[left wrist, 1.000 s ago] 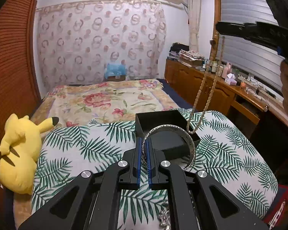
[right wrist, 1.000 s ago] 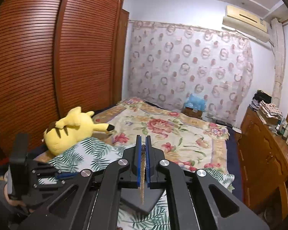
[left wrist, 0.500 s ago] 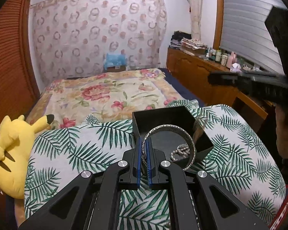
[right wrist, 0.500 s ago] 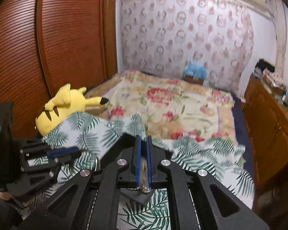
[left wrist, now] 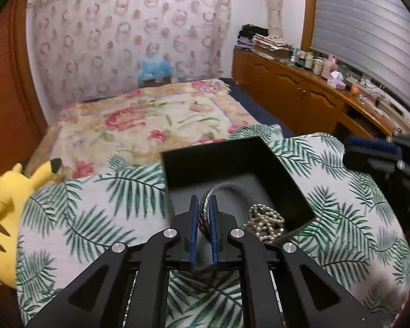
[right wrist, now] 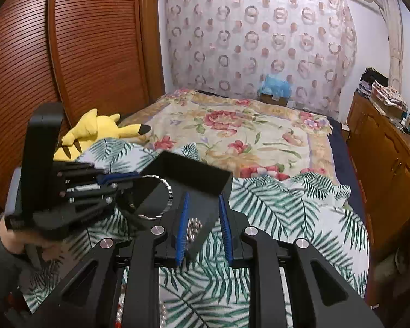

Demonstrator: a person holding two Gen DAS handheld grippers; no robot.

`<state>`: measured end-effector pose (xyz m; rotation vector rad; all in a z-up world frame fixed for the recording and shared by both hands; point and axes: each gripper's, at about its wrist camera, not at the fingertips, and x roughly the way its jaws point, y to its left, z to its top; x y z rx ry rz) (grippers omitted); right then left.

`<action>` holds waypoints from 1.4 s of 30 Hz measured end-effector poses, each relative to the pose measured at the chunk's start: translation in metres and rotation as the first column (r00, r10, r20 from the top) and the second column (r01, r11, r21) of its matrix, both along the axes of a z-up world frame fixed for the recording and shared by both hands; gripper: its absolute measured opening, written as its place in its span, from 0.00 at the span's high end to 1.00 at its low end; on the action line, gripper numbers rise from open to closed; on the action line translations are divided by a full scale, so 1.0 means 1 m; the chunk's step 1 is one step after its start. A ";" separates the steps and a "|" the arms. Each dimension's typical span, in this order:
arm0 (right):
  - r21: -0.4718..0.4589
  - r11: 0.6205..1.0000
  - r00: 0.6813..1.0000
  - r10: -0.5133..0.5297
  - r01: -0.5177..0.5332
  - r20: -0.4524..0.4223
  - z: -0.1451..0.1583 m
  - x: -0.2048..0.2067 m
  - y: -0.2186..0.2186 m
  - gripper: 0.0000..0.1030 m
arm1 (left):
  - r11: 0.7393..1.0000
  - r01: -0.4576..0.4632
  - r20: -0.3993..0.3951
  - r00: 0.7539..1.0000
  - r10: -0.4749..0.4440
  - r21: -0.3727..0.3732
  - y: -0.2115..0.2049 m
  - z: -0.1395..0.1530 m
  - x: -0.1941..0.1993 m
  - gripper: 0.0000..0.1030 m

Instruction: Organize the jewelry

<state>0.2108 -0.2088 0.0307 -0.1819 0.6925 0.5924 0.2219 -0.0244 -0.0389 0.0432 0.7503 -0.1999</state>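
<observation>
Bead necklace [left wrist: 265, 220] already lies in the black box [left wrist: 232, 161] at frame centre, right gripper [right wrist: 203, 218] with jaws just opening and empty above it; left gripper [left wrist: 203, 218] pinches the silver bangle [right wrist: 165, 194] over the box, unreleased.

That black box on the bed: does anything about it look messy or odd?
Nothing is damaged. The bead necklace lies in a loose heap in the black box's near corner, and the left gripper holds a silver bangle over the box.

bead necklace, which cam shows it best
The left wrist view: the bead necklace lies heaped in the near right corner of the black box. The right wrist view shows only a few beads between the right gripper's open jaws.
</observation>
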 end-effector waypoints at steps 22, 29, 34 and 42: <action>-0.016 0.997 0.990 0.070 -0.073 -0.124 -0.074 -0.078 -0.016 0.77 | 0.999 0.035 0.049 0.998 -0.035 -0.009 0.016 -0.004 -0.116 0.27; -0.046 0.995 0.982 0.082 -0.091 -0.171 -0.091 -0.077 -0.015 0.77 | 0.998 0.044 0.015 0.999 -0.043 -0.049 0.012 -0.019 -0.138 0.19; -0.083 0.991 0.977 0.090 -0.108 -0.195 -0.098 -0.075 -0.007 0.77 | 0.997 0.066 -0.021 0.998 -0.067 -0.048 0.004 -0.030 -0.143 0.19; -0.160 0.985 0.985 0.039 -0.066 -0.167 -0.099 -0.068 -0.003 0.81 | 0.994 0.101 -0.043 0.994 -0.103 -0.045 -0.008 -0.037 -0.145 0.19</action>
